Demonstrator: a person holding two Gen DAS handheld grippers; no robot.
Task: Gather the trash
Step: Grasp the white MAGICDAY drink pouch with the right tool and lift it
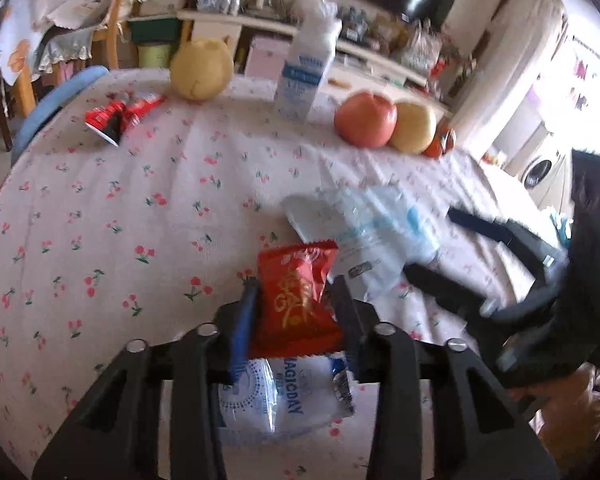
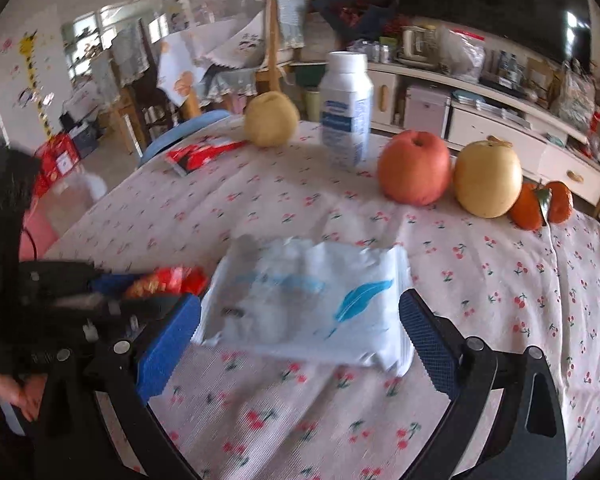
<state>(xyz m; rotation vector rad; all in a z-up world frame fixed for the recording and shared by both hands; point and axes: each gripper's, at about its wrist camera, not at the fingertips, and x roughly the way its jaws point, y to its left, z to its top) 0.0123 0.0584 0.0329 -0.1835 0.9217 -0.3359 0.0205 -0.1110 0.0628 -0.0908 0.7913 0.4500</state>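
My left gripper is shut on a red snack packet, with a clear "Magicday" wrapper lying under it. My right gripper is open, its blue-padded fingers either side of a white wrapper with a blue feather print flat on the cloth. That wrapper also shows in the left wrist view, with the right gripper at its right. A red wrapper lies at the far left of the table, also seen in the right wrist view. The left gripper shows at the left there.
A white bottle, a yellow pear, a red apple, another pear and two tangerines stand at the far side of the cherry-print tablecloth. Chairs and shelves crowd the room behind.
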